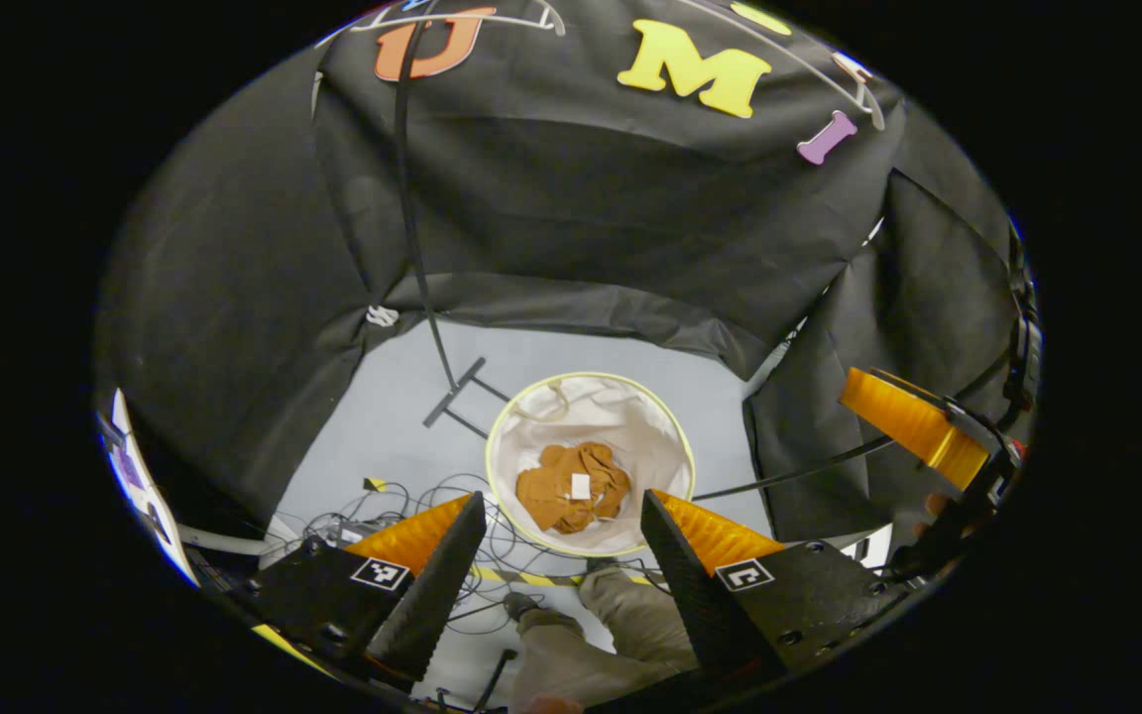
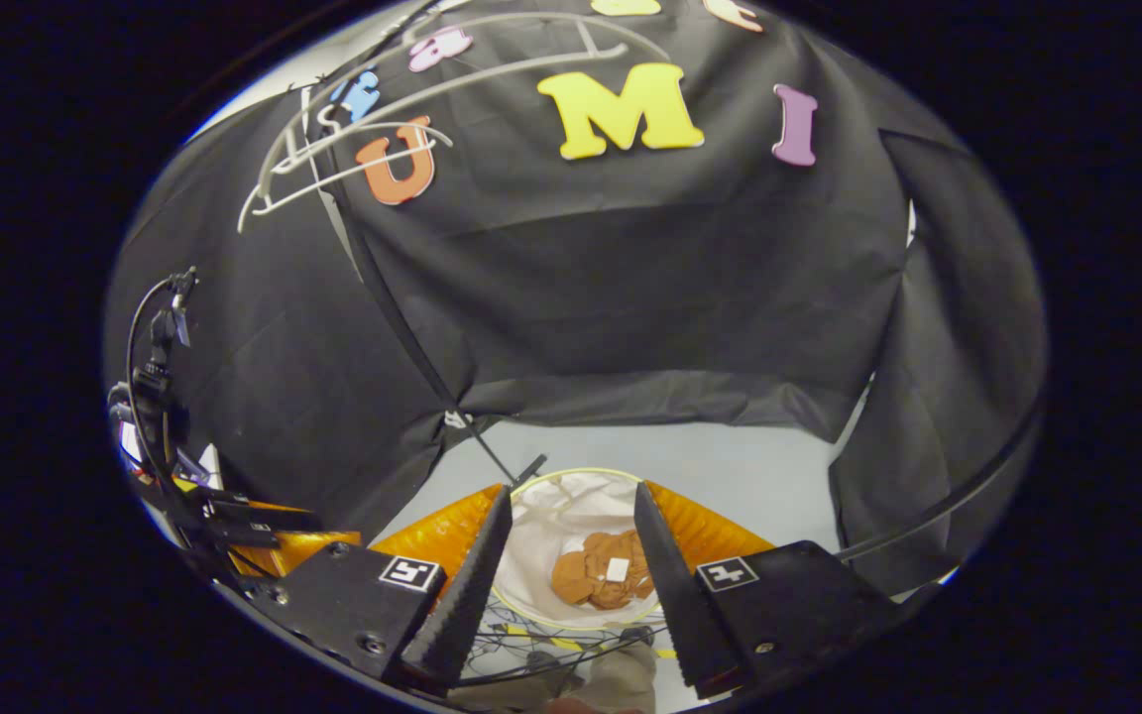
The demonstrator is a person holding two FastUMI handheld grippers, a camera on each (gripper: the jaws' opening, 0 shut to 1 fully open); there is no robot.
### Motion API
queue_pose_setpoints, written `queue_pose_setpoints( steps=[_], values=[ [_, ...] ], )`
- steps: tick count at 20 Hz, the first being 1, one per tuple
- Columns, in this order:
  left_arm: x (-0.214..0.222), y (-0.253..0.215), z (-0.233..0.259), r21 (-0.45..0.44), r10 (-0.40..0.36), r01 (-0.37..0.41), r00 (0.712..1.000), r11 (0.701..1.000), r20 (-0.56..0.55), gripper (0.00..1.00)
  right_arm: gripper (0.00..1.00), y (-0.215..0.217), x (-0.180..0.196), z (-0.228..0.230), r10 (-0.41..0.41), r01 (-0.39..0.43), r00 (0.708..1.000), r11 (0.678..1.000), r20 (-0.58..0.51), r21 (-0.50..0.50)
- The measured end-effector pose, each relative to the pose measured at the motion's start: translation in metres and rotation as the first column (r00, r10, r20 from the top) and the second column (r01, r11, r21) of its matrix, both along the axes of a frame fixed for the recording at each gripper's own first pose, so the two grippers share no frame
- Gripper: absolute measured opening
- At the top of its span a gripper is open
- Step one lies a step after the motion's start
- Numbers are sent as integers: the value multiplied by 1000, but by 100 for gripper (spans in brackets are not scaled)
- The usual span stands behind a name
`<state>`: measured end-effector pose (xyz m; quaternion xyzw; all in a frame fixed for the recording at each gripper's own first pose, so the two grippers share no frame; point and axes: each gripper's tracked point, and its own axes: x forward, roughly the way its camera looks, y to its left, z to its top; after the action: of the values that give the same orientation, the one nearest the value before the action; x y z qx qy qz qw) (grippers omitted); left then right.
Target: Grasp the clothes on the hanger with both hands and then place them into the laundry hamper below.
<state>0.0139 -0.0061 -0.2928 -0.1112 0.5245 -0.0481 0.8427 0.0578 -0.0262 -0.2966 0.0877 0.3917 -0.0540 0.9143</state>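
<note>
- The left tool was held high over the floor and tipped downward, its two fingers spread well apart with nothing between them.
- Through that gap, in the left gripper view, the laundry hamper was seen below: a round, white-lined tub with a pale yellow rim, standing on the grey floor.
- The clothes, a crumpled brown garment with a small white tag, were lying at the bottom of the hamper, untouched by either tool.
- A person's trouser leg and shoe were seen just under the left tool, beside the hamper's near rim, among a tangle of cables.
- The right tool was likewise held aloft and angled down at the hamper, its fingers parted and empty; the brown clothes were framed in the gap.
- In the left gripper view the right tool was seen off to the right, at a similar height and well apart from the left one.
- A bare white hanger was seen high against the black wall, on a dark stand whose foot rested on the floor just behind the hamper.
</note>
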Motion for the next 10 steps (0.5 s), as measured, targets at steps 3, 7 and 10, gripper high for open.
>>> queue_pose_setpoints(
  steps=[3, 7, 10],
  values=[
    [-2, 15, 20, -14, -61, 63, 994, 998, 88, 96, 81, 0, -29, 45, -36, 40, 996, 998, 77, -54],
    [-1, 50, 52, 0, -42, 43, 982, 999, 187, 97, 81, -26, -65, 112, -111, 140, 970, 983, 216, -122],
    [0, 63, 89, 43, -39, 28, 955, 999, 295, 96, 98, -46, -70, 178, -135, 211, 920, 962, 369, -175]
  ],
)
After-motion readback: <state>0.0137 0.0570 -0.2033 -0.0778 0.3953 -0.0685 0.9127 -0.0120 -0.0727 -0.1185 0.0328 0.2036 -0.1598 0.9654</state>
